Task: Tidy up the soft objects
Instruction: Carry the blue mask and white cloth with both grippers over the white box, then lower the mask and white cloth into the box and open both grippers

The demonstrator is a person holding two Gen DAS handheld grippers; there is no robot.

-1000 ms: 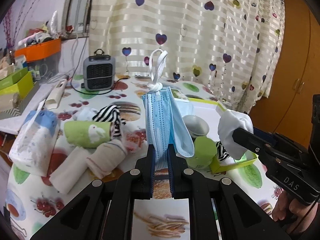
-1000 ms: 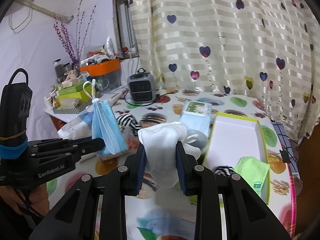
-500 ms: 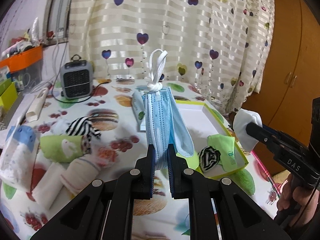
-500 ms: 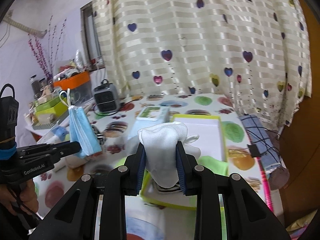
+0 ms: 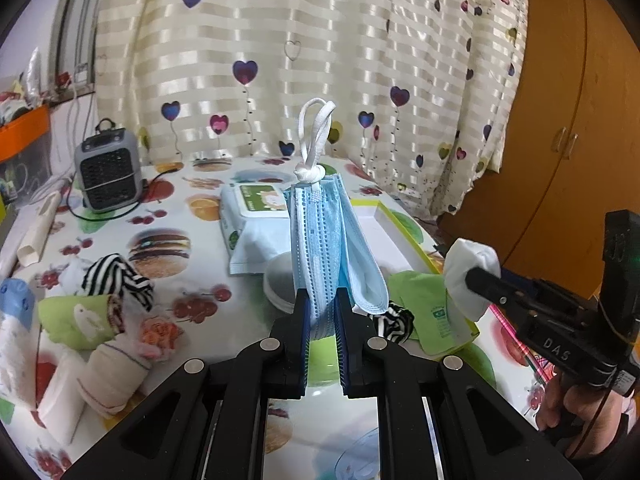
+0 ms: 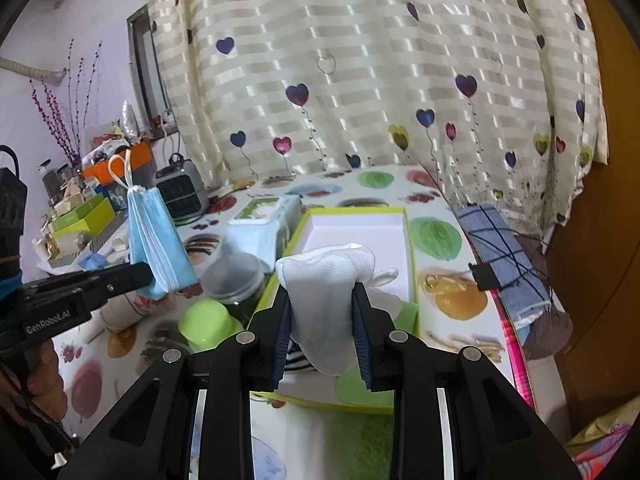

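The left tongs (image 5: pixel 323 308) are angled downward over the bench (image 5: pixel 192 216) and are clamped on the lower edge of a folded blue face mask (image 5: pixel 328 248), which is held upright with its knotted white ear loops at the top. To their right, the right tongs (image 6: pixel 322 316) are tilted down likewise and are closed on a bunched white sock (image 6: pixel 326 280), held above the near end of a lime-edged white box (image 6: pixel 360 232). A green cloth (image 5: pixel 428 300) and a striped sock (image 5: pixel 394 322) are seen in that box, just beyond the left tongs. Compared with a second ago, both tongs have been carried sideways across the bench, from the pile of rolled socks (image 5: pixel 100 320) toward the box, with both grips unchanged.
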